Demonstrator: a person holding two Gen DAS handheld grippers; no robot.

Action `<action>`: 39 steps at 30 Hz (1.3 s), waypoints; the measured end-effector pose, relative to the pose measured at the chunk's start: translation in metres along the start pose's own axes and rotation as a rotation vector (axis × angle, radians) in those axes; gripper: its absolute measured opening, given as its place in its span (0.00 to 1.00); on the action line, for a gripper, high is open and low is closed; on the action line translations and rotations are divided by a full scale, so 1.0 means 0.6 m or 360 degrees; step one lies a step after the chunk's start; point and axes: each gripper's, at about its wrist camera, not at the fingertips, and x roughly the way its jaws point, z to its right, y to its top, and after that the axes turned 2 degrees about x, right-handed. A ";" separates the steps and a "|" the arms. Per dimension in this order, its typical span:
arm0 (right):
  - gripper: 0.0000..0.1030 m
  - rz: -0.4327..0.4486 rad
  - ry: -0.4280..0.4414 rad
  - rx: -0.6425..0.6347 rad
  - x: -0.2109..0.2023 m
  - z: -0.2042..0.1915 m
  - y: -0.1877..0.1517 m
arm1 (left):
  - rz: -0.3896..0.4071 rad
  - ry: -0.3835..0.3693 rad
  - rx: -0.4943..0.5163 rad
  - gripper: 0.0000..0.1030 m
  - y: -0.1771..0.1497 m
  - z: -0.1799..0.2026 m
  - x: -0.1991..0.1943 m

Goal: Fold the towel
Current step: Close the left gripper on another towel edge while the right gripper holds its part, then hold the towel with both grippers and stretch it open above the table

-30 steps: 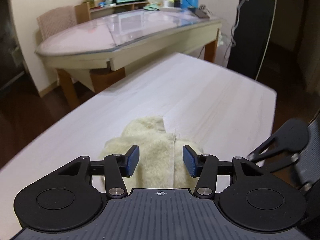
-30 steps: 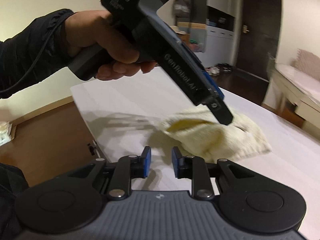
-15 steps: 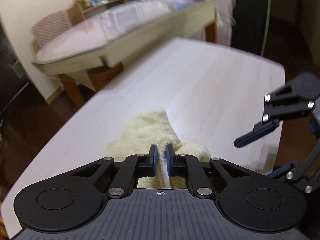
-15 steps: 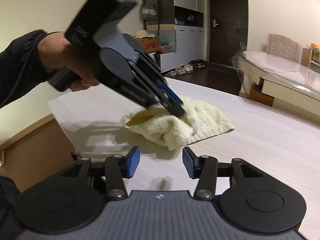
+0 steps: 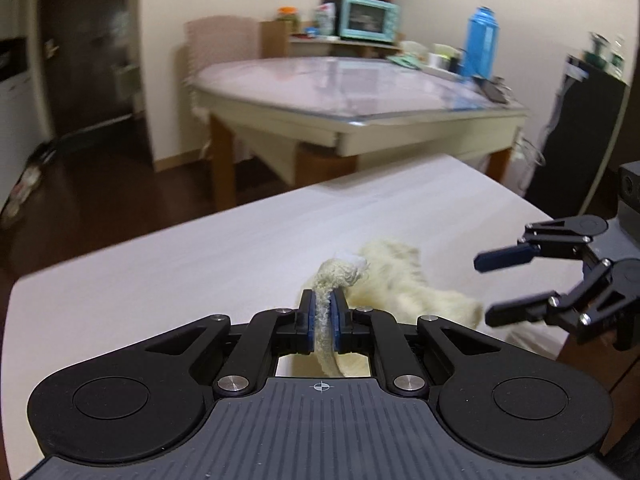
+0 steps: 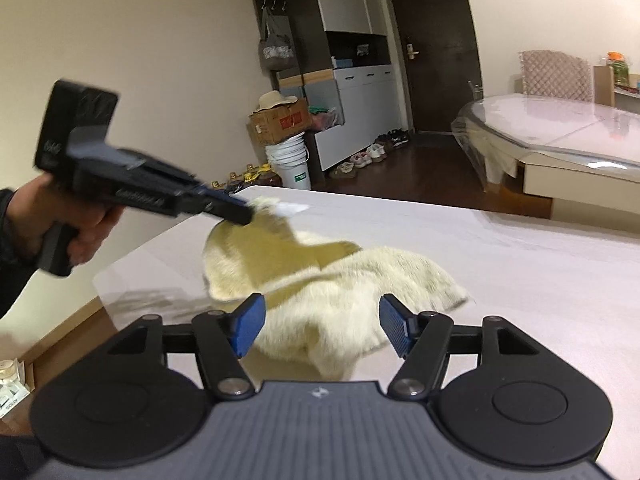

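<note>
A fluffy cream towel (image 6: 332, 292) lies crumpled on the white table (image 6: 520, 280). My left gripper (image 5: 323, 316) is shut on a corner of the towel (image 5: 384, 280), which bulges out beyond the pads. From the right wrist view that left gripper (image 6: 244, 212) lifts the corner off the table, and a hand (image 6: 60, 216) holds its handle. My right gripper (image 6: 322, 330) hovers just short of the towel's near edge, its jaws opening with nothing pressed between them. It also shows in the left wrist view as the right gripper (image 5: 490, 284), beside the towel.
A second table (image 5: 360, 92) with a glossy cover stands beyond, with a chair (image 5: 220, 44), a teal oven (image 5: 368, 20) and a blue bottle (image 5: 480, 48). Cabinets, a bucket (image 6: 288, 164), a box and shoes sit by a dark door (image 6: 432, 44).
My left gripper closed on the towel's corner and lifted it sideways. My right gripper's jaws have spread wider and it moved up to the towel's near edge.
</note>
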 end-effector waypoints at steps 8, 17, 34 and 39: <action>0.56 -0.0205 0.0095 0.0125 0.092 0.079 0.031 | 0.0009 0.0037 -0.0073 0.08 -0.018 -0.029 -0.012; 0.15 -0.0247 0.0206 0.0152 0.100 0.094 0.031 | 0.0000 0.0049 -0.0171 0.08 -0.034 -0.054 -0.001; 0.11 -0.0299 0.0410 -0.0130 -0.031 -0.036 -0.054 | -0.0112 0.0291 -0.0223 0.08 -0.103 -0.073 -0.029; 0.12 -0.0381 0.0512 -0.0173 -0.020 -0.060 -0.059 | -0.0068 0.0234 -0.0210 0.08 -0.093 -0.071 -0.035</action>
